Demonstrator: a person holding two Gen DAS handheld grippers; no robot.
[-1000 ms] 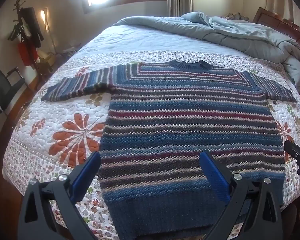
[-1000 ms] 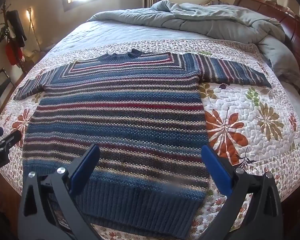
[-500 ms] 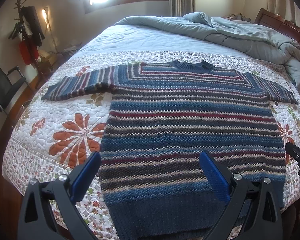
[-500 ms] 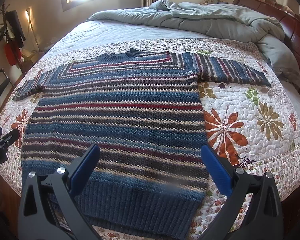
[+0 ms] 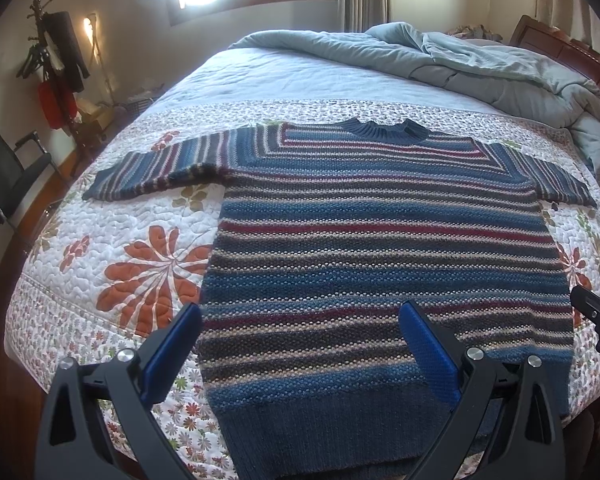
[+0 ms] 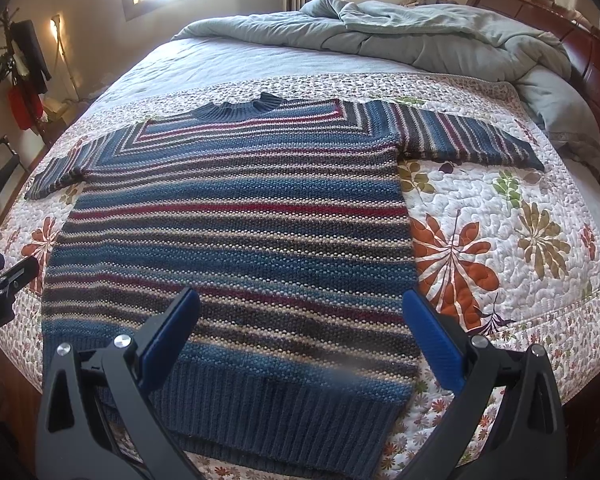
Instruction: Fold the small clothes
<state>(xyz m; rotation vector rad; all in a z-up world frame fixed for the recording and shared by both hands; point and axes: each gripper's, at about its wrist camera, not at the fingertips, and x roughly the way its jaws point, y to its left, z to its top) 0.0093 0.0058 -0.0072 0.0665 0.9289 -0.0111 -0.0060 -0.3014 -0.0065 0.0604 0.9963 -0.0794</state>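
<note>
A striped knit sweater (image 5: pixel 380 248) is lying flat and face-up on the floral quilt (image 5: pixel 112 248) of a bed, w/ both sleeves spread out sideways, collar pointing toward the far end and ribbed hem at the near edge. The left gripper (image 5: pixel 300 344) is hovering over the hem's left portion, jaws spread wide, holding nothing; its blue pads (image 5: pixel 172 352) are sitting apart from the fabric. The right gripper (image 6: pixel 300 340) is hovering over the hem's right portion, likewise wide apart and empty. A crumpled grey-blue duvet (image 6: pixel 440 36) is lying at the far end near the wooden headboard (image 6: pixel 572 44). A coat rack (image 5: pixel 52 68) is standing by the wall, left.
</note>
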